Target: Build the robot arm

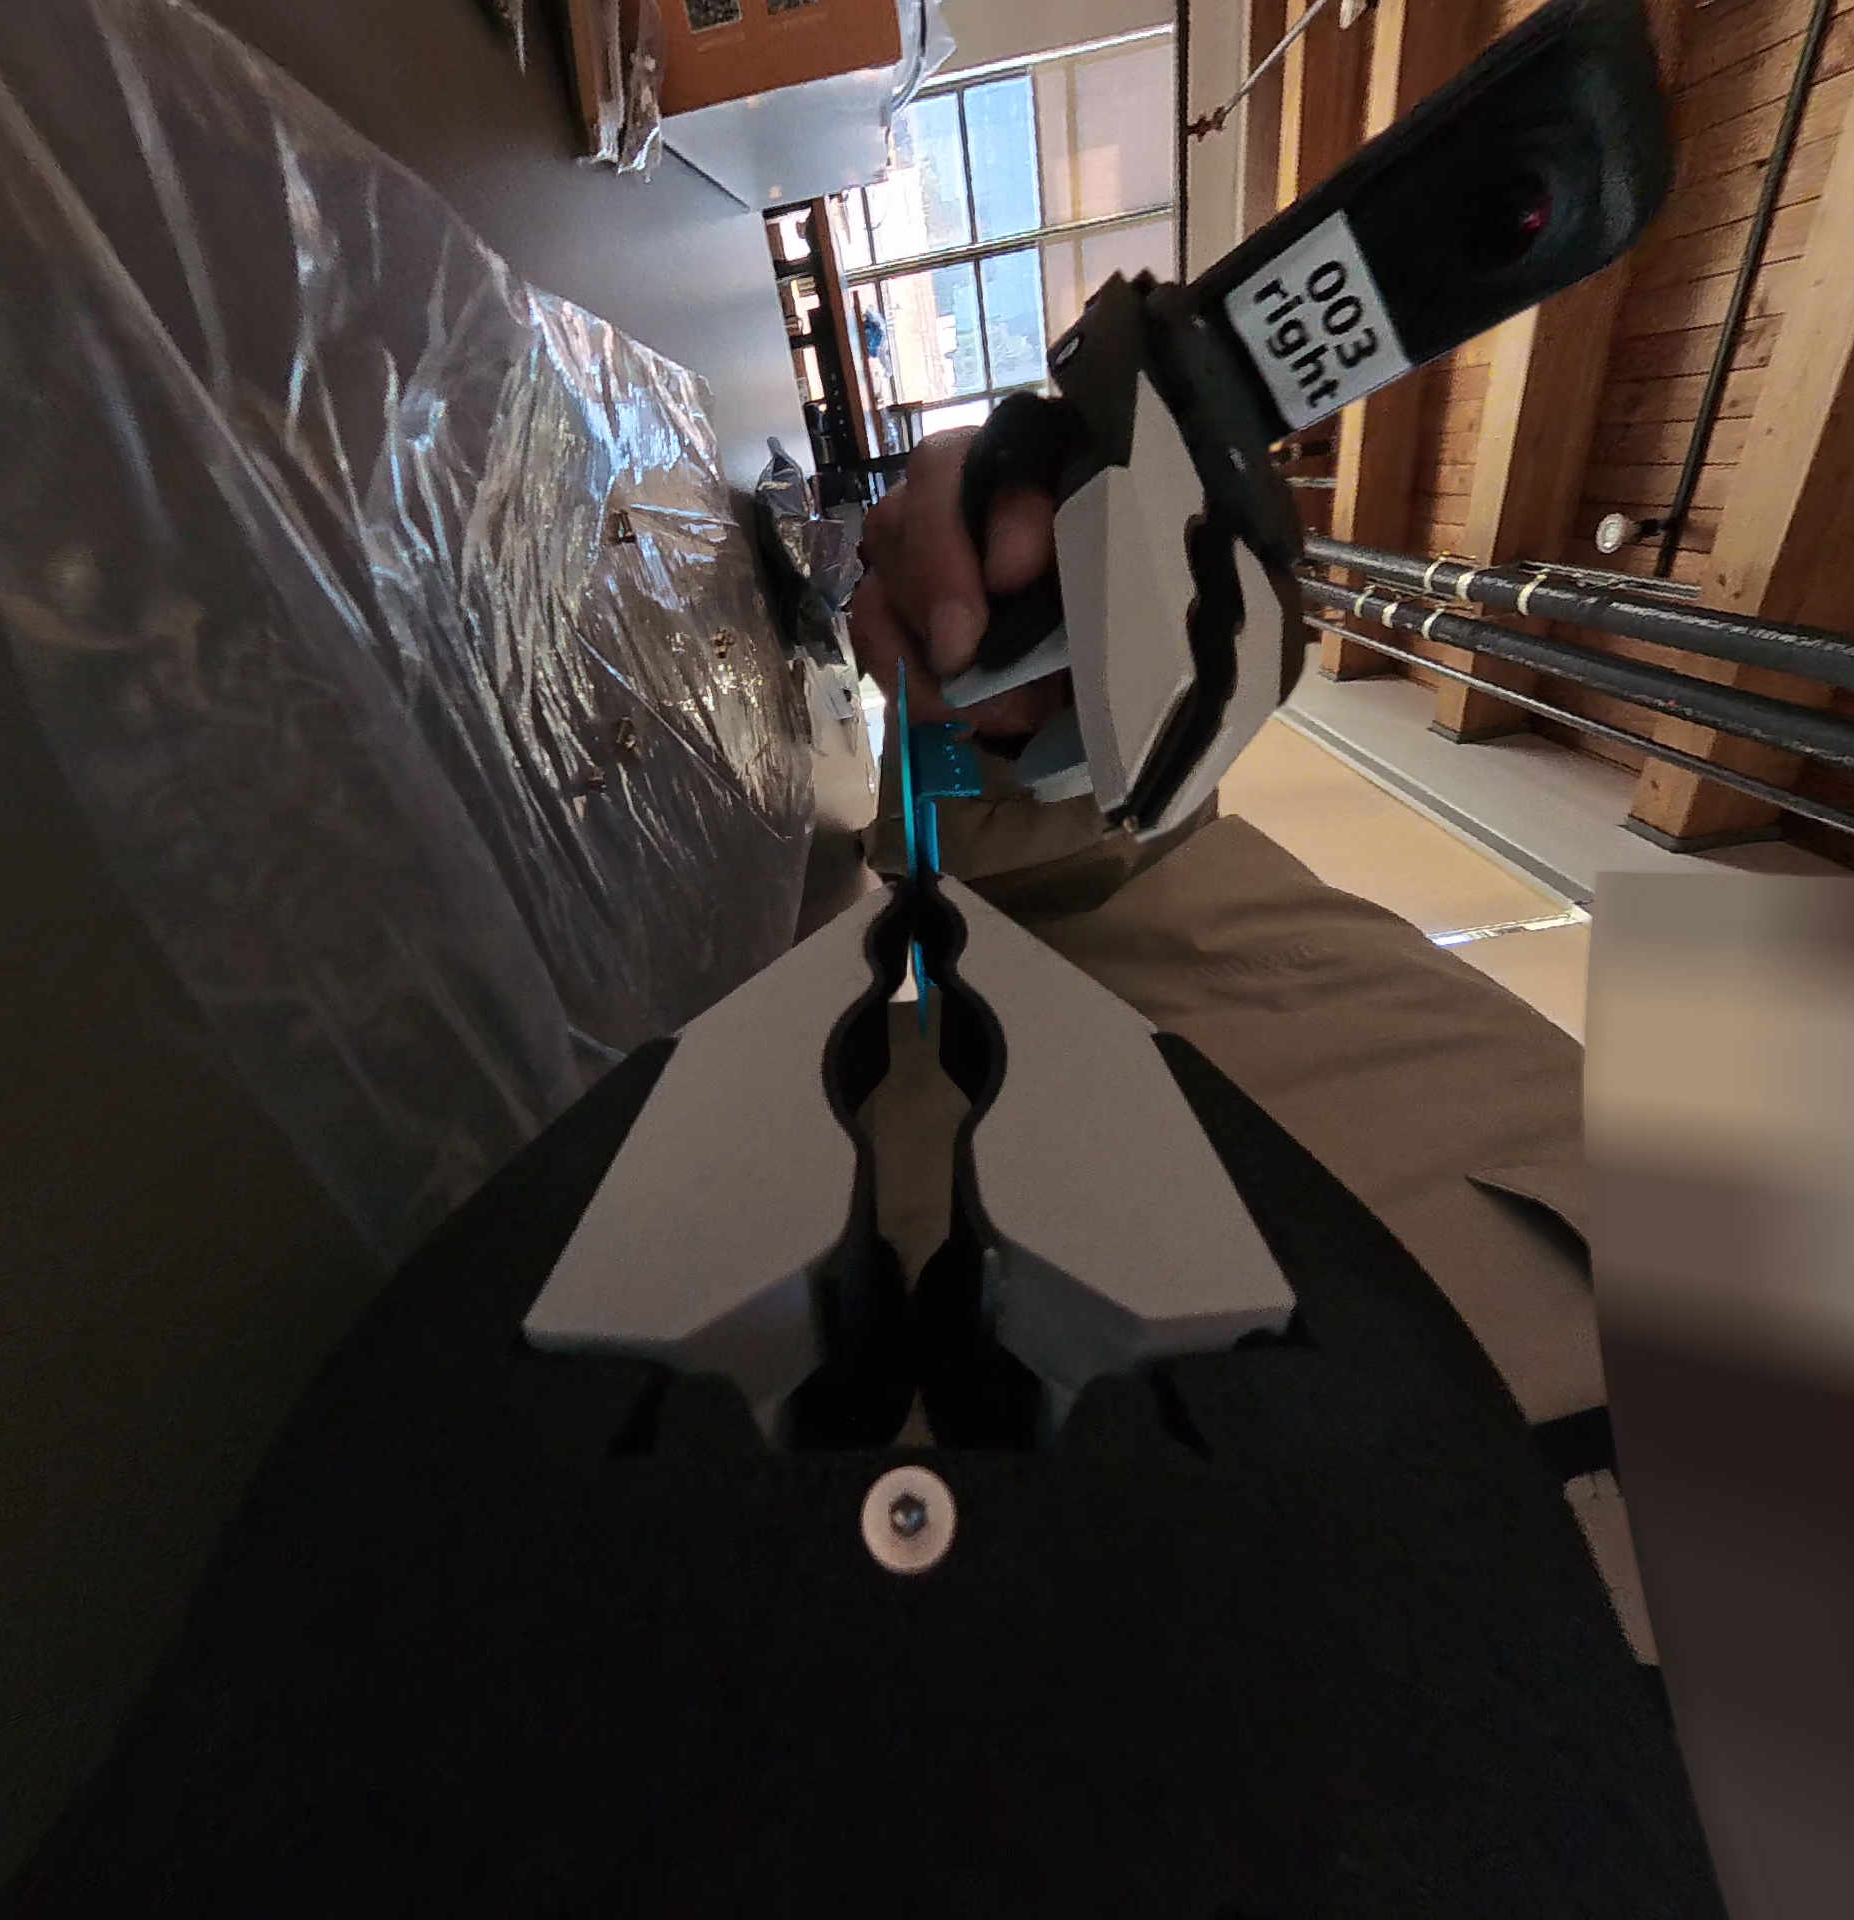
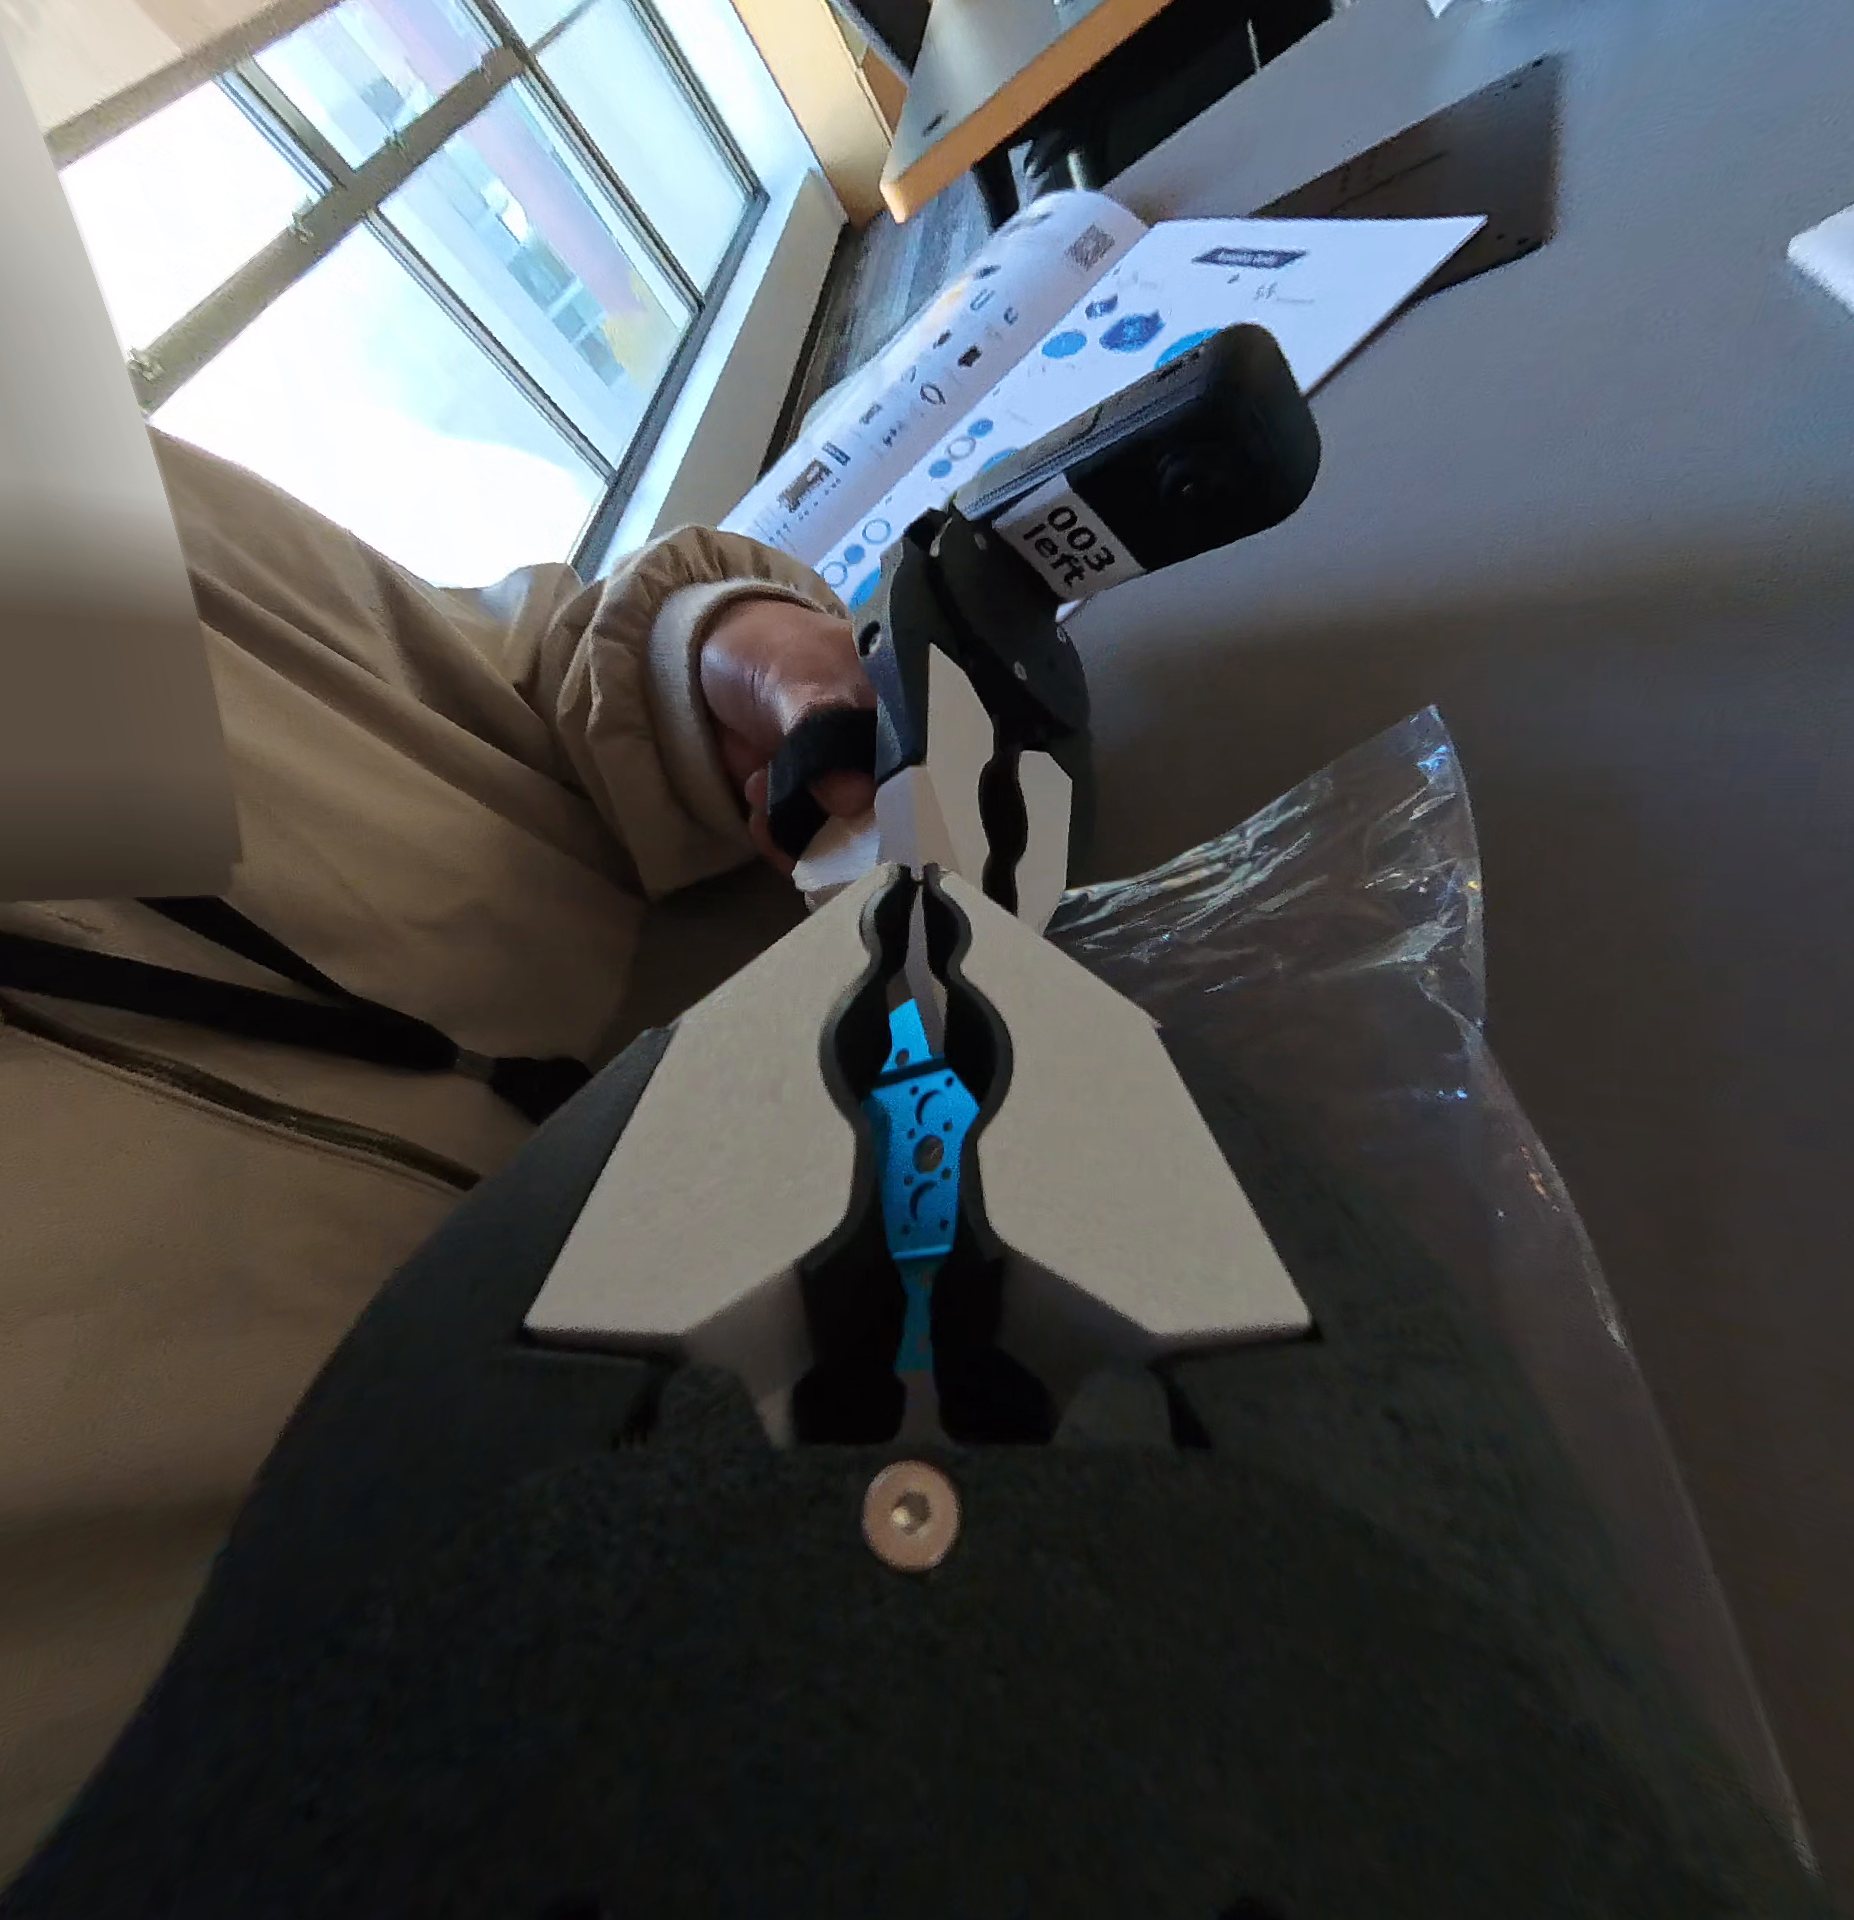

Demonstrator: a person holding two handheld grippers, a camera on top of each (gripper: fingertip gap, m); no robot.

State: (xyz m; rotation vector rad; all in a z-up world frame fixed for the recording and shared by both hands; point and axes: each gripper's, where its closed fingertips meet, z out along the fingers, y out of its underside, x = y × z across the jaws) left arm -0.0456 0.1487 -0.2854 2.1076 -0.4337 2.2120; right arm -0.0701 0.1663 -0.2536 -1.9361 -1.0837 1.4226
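My left gripper [image 1: 918,883] is shut on a thin blue metal plate [image 1: 915,800], seen edge-on, with a short perforated blue piece [image 1: 949,764] sticking out to the right just past the tips. The right gripper [image 1: 1136,826], held by a hand [image 1: 933,582], hangs just right of it with its jaws together. In the right wrist view my right gripper [image 2: 918,878] is shut at the tips. The blue plate with holes [image 2: 918,1143] shows face-on through the gap between its fingers; I cannot tell if they grip it. The left gripper [image 2: 1006,873] meets the tips from beyond.
A clear plastic bag [image 2: 1318,935] lies on the grey table [image 2: 1525,623]. A printed sheet with blue circles [image 2: 1162,301] and a dark flat box [image 2: 1442,156] lie farther back. A beige jacket sleeve [image 2: 435,727] is close on the left. Plastic wrap [image 1: 435,520] fills the left. Only a small space, under 4 cm, lies between the two pairs of fingers.
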